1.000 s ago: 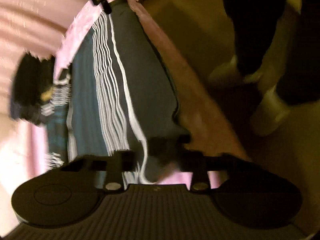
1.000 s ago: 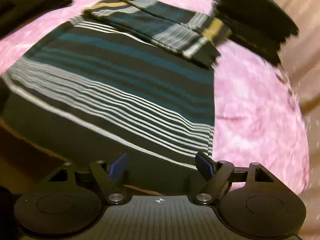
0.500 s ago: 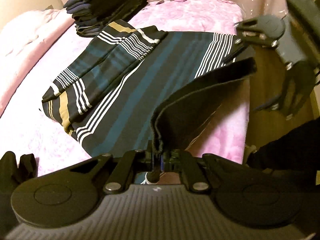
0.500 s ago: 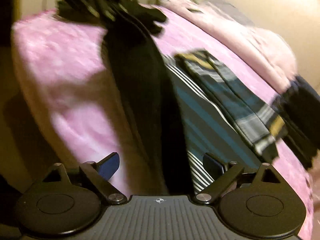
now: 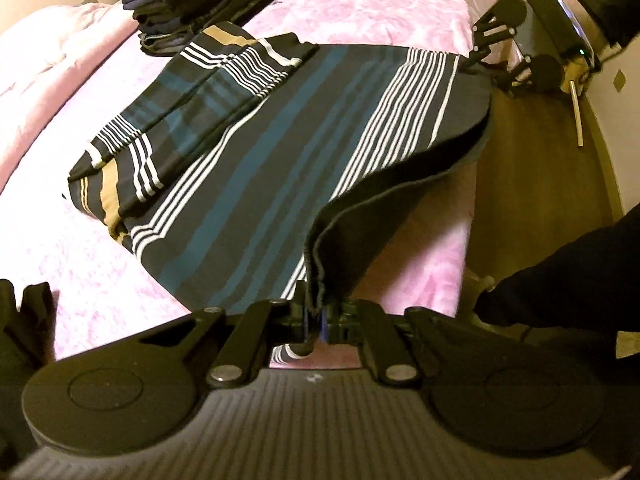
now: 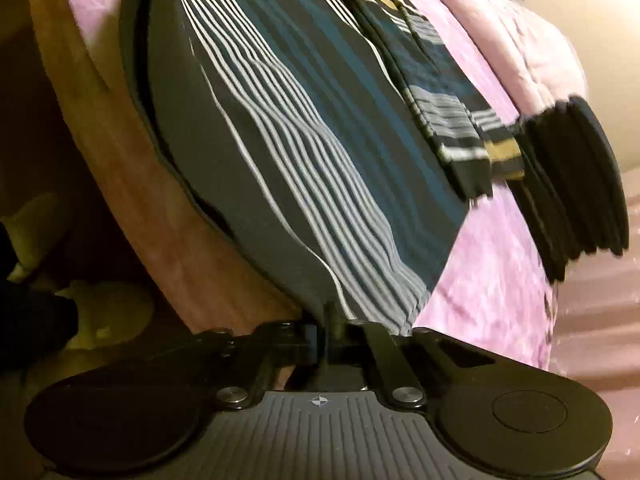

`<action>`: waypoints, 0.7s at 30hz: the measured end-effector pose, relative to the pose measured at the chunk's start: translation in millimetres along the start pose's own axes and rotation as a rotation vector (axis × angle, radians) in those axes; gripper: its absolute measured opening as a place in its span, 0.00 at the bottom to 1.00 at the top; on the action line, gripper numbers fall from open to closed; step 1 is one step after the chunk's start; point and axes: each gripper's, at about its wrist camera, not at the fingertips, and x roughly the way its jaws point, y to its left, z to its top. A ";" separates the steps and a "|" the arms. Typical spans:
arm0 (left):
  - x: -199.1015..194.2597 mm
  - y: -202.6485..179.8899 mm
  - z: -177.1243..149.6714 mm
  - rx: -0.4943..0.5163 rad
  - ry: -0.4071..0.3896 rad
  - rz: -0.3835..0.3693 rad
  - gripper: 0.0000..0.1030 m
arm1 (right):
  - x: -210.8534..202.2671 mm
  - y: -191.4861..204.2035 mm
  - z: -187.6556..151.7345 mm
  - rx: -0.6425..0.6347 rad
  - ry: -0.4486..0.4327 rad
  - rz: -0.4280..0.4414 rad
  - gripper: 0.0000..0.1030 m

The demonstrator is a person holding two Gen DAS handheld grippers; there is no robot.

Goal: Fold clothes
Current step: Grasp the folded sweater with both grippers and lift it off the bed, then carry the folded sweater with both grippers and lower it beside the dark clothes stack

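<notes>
On the pink bed (image 5: 400, 12) your striped shirt (image 5: 280, 128) lies spread flat, its dark hem running along the bed's side edge, where the floor (image 5: 532, 168) begins. Your left hand-held gripper (image 5: 315, 322) is clamped on 1 end of that hem, and the cloth rises from the bed in a doubled fold up into the closed jaws. Your right hand-held gripper (image 6: 323, 342) has just been closing, and its jaws now pinch the other end of the hem, with dark cloth caught between them; in the left wrist view you see it (image 5: 480, 58) at the far corner of the shirt. 1 sleeve (image 5: 192, 100) is folded in across the shirt's body. 1 stack of folded dark clothes (image 5: 192, 4) sits near the bed's far edge, just past the sleeve. Your dark sleeve (image 5: 568, 272) reaches in at the right of the left view.
</notes>
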 end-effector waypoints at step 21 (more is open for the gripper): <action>-104.6 -100.5 -84.1 -0.122 0.101 -0.131 0.02 | -153.7 28.2 1.0 -0.153 0.139 0.334 0.00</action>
